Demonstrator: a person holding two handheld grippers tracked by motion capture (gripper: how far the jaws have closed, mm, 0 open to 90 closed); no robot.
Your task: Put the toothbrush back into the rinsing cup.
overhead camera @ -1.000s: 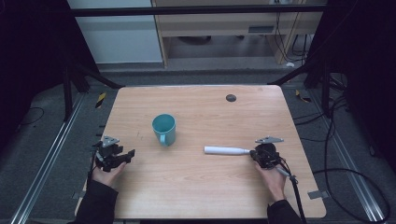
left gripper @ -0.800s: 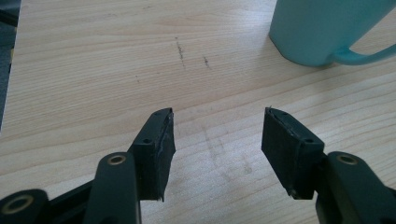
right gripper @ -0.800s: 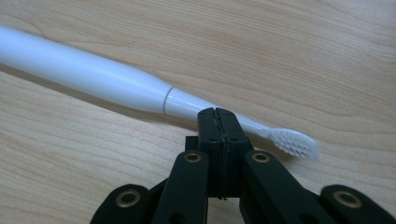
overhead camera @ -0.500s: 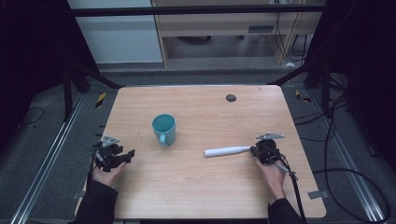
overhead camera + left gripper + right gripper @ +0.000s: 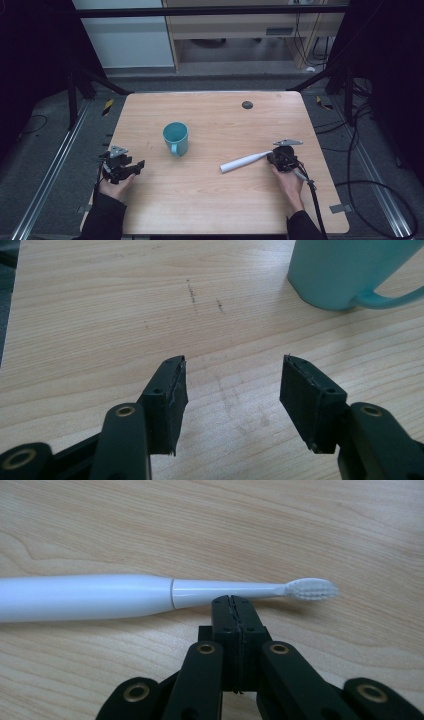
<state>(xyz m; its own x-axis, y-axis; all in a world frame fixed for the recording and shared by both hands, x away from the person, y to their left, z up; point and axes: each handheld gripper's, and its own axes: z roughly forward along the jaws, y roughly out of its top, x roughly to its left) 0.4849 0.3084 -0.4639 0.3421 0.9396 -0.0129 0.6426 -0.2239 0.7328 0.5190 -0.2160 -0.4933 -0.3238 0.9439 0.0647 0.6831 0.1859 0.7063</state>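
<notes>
Right gripper view showed the right gripper (image 5: 232,600) with its two jaws pressed flat together, nothing between them, the tips just beside the thin neck of a white electric toothbrush (image 5: 150,596). I could not tell whether the tips touched the neck. The toothbrush lay on the wooden bench (image 5: 150,520) across the front of the jaws, its thick handle running off to the left of that view and its bristled head lying to the right of the tips.

From the high view, the toothbrush (image 5: 245,162) lay on the right half of the bench (image 5: 210,210), its head end at the right gripper (image 5: 272,158) and its handle slanting down towards the middle. A teal mug (image 5: 175,138) stood well apart from it, left of centre. The left gripper (image 5: 136,166) rested near the left edge, its jaws spread wide with nothing between them; in the left gripper view the mug (image 5: 345,270) stood some way ahead of the open left gripper (image 5: 232,382).

Compared with a second before, the toothbrush had swung: it had lain nearly level across the bench, and now its handle end sat lower than its head end. The left gripper had kept its place.
</notes>
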